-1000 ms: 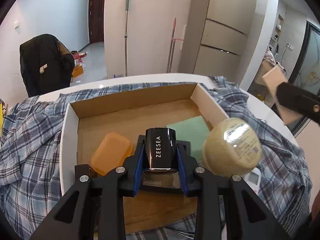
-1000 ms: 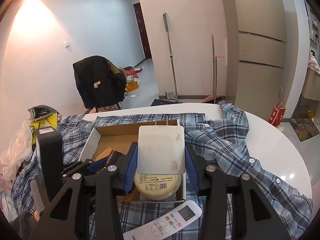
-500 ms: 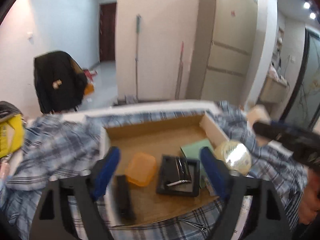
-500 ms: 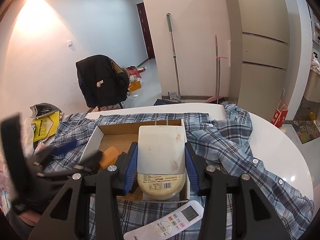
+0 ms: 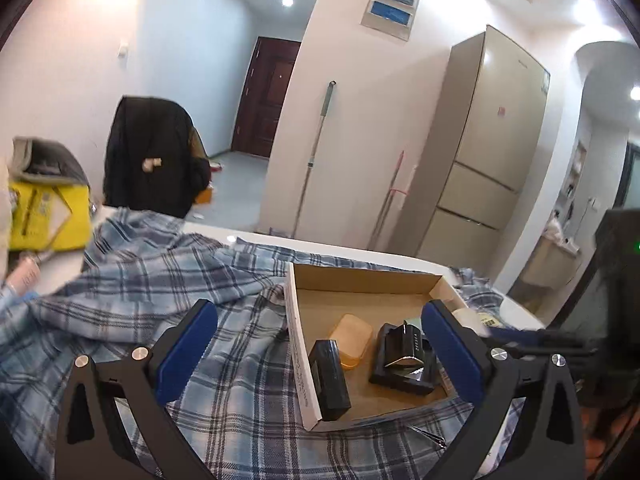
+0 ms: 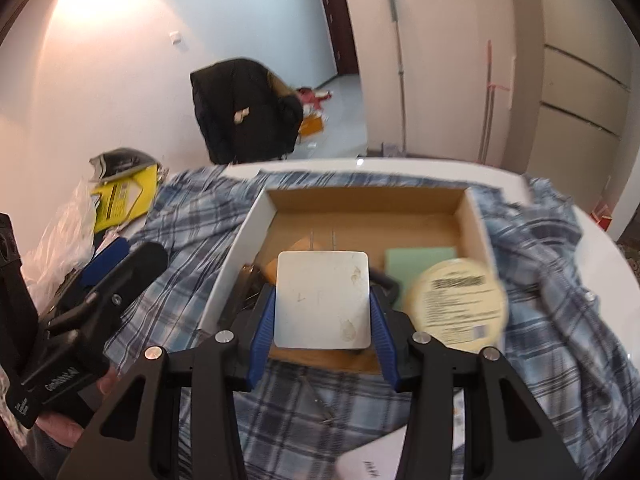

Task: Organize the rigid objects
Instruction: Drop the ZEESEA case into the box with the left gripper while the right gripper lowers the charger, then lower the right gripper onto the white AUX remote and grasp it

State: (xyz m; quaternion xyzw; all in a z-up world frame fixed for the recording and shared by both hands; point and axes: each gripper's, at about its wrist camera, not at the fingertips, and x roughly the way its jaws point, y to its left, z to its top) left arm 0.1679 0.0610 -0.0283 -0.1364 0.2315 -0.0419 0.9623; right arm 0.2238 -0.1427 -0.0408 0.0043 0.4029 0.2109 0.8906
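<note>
One white tabletop [image 6: 592, 240] under a plaid shirt [image 5: 140, 280], box [image 5: 298, 340] on it near the far edge. Left gripper [image 5: 320, 344] jaws opening, empty. Right gripper [image 6: 322, 316] clenched on charger [image 6: 322, 300] above box. Fridge [image 5: 476, 152] behind.

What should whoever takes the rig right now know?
Left claw: opening wide, nothing between its jaws, beside the box.
Right claw: shut on the white charger, over the box.
In the box: orange case, black case, black compact, green card.
Round tin: at the box's right wall.
Left: set the charger down; remote is outside the box.
</note>
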